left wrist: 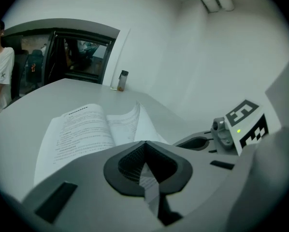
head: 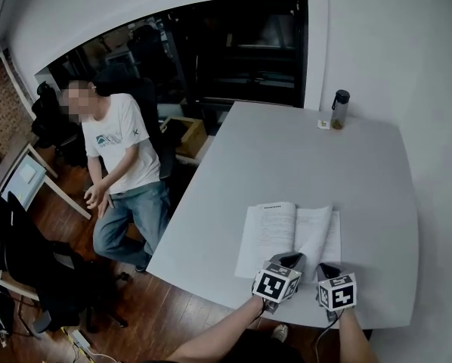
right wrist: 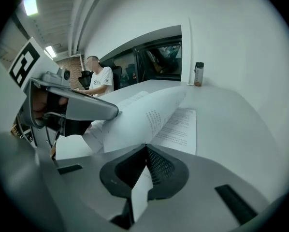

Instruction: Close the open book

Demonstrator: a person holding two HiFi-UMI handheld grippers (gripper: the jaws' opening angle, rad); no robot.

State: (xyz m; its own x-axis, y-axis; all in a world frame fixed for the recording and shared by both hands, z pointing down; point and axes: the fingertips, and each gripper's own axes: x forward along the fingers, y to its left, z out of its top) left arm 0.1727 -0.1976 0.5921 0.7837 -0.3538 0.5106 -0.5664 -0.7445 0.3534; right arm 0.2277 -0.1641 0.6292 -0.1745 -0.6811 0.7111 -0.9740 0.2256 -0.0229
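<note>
One thin printed page (head: 317, 237) curls above the flat book (head: 267, 237).

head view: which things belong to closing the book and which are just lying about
Job: open book, its raised page, left tool and right tool, both shut on that page.
Lying about: bottle, seated person, chair.

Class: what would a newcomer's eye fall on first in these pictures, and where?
Most likely the open book near the front edge of the grey table, one page lifted in an arch. The left hand-held gripper and the right hand-held gripper are both shut on that page. A person sits beside the table at the left, and a bottle stands at its far edge.
</note>
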